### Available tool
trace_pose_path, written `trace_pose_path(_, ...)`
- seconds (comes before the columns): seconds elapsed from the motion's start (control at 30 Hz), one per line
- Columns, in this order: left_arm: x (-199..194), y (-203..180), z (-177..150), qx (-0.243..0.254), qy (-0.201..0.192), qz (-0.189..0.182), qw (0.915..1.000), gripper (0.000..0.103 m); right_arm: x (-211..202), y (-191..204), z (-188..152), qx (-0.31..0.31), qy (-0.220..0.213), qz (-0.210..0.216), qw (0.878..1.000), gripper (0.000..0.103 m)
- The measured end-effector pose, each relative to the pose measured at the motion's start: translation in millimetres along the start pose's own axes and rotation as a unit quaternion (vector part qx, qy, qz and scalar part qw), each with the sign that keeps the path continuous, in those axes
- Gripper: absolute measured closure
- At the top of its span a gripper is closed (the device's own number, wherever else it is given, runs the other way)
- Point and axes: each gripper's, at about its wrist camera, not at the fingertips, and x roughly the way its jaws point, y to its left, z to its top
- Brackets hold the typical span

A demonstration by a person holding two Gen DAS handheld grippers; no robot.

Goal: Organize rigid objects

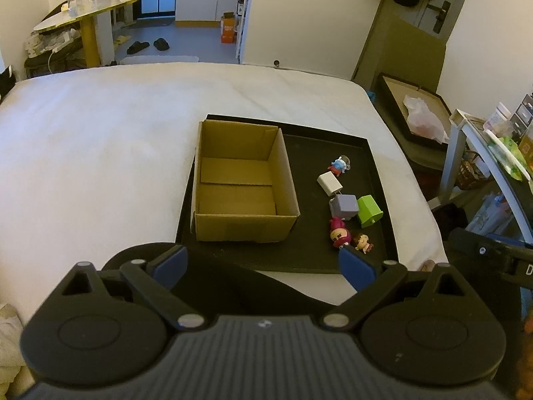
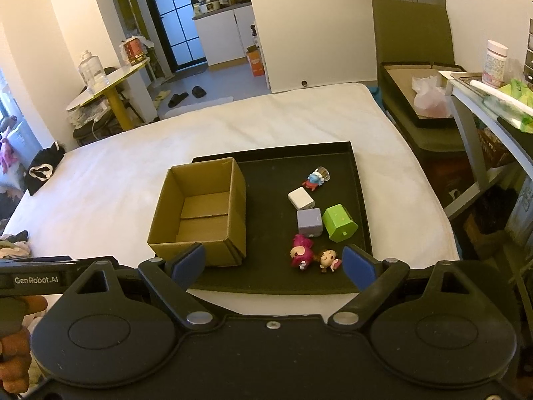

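Observation:
A black tray [image 1: 383, 200] [image 2: 361, 200] lies on a white bed. An empty open cardboard box [image 1: 241, 183] [image 2: 200, 213] stands on its left half. To its right lie a blue-red figure [image 1: 339, 165] [image 2: 314, 178], a white block [image 1: 329, 183] [image 2: 300, 198], a grey-purple cube [image 1: 343, 207] [image 2: 309, 221], a green block [image 1: 369, 210] [image 2: 339, 222], a pink doll [image 1: 339, 235] [image 2: 301, 253] and a small brown-haired doll [image 1: 363, 242] [image 2: 329, 259]. My left gripper [image 1: 263, 265] and right gripper [image 2: 273, 265] are open and empty, above the tray's near edge.
The white bed [image 1: 100, 140] [image 2: 266, 120] extends left and beyond the tray. A dark box with a plastic bag [image 1: 423, 116] [image 2: 429, 100] and a cluttered shelf [image 2: 493, 93] stand at the right. A round table [image 2: 106, 83] stands at the far left.

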Motion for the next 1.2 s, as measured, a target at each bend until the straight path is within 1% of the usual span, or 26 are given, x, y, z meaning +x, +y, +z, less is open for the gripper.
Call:
trace_pose_path(0.1, 1.1, 0.0, -0.5, 0.003, 0.002, 0.006, 1.0000, 0.011, 0.7, 1.1, 0.2, 0.000, 0.001, 0.000, 1.000, 0.014)
trace_pose_path(0.23, 3.6, 2.4, -0.5, 0.001, 0.005, 0.005, 1.0000, 0.012, 2.6, 1.4, 0.3, 0.005, 0.002, -0.002, 1.000, 0.014)
trace_pose_path(0.6, 13.7, 4.9, 4.6, -0.009, 0.009, 0.002, 0.9999, 0.012, 16.4, -2.3, 1.8, 0.004, 0.014, -0.009, 1.000, 0.012)
trace_pose_path(0.9, 23.7, 4.7, 11.8, -0.001, 0.008, 0.018, 0.9998, 0.011, 30.5, -10.1, 2.6, 0.021, 0.018, -0.007, 1.000, 0.010)
trace_pose_path(1.03, 32.5, 7.1, 13.8, -0.004, 0.016, 0.022, 0.9996, 0.011, 37.5, -15.0, 2.6, 0.029, 0.019, -0.008, 0.999, 0.003)
trace_pose_path(1.13, 37.4, 7.3, 15.1, -0.002, 0.021, 0.024, 0.9995, 0.011, 43.1, -20.4, 1.8, 0.041, 0.025, -0.006, 0.999, 0.000)
trace_pose_path(1.2, 40.7, 7.2, 16.1, -0.001, 0.022, 0.028, 0.9994, 0.011, 47.5, -22.7, 1.7, 0.041, 0.025, -0.010, 0.999, 0.000)
